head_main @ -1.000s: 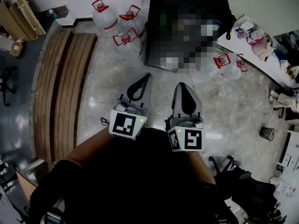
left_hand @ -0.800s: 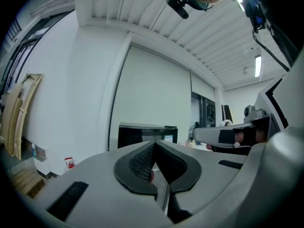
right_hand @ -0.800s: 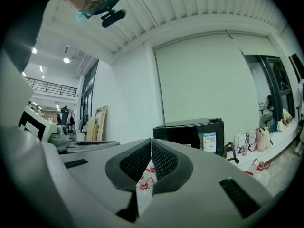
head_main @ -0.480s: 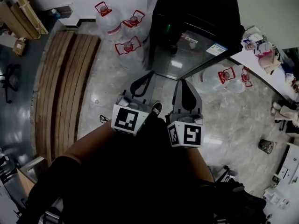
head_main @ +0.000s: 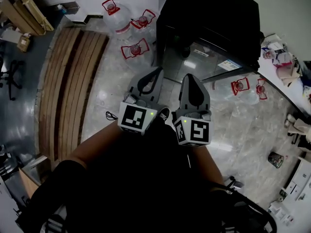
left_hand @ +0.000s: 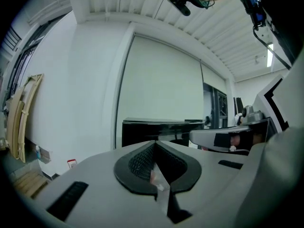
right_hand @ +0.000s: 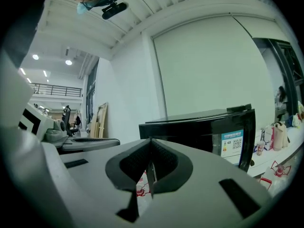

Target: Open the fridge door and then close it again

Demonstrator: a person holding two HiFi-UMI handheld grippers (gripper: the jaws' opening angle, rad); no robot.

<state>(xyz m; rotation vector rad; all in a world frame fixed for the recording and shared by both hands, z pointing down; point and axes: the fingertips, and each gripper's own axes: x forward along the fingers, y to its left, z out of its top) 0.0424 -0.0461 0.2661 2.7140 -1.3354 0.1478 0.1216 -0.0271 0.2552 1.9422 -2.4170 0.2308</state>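
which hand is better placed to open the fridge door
right, probably: the right tool points at the fridge door, the left tool at its left edge. both are shut and short of it; no handle shows

We see three clear water jugs (head_main: 136,50) with red handles grouped on the pale marbled floor (head_main: 243,125), and two more jugs (head_main: 240,86) beside a cluttered white table (head_main: 284,87) at the right. A band of wooden slats (head_main: 73,86) lies at the left, with timber frames (head_main: 22,8) leaning beyond it and a black office chair (head_main: 9,76) alongside. A small dark bin (head_main: 275,159) stands alone at the far right.
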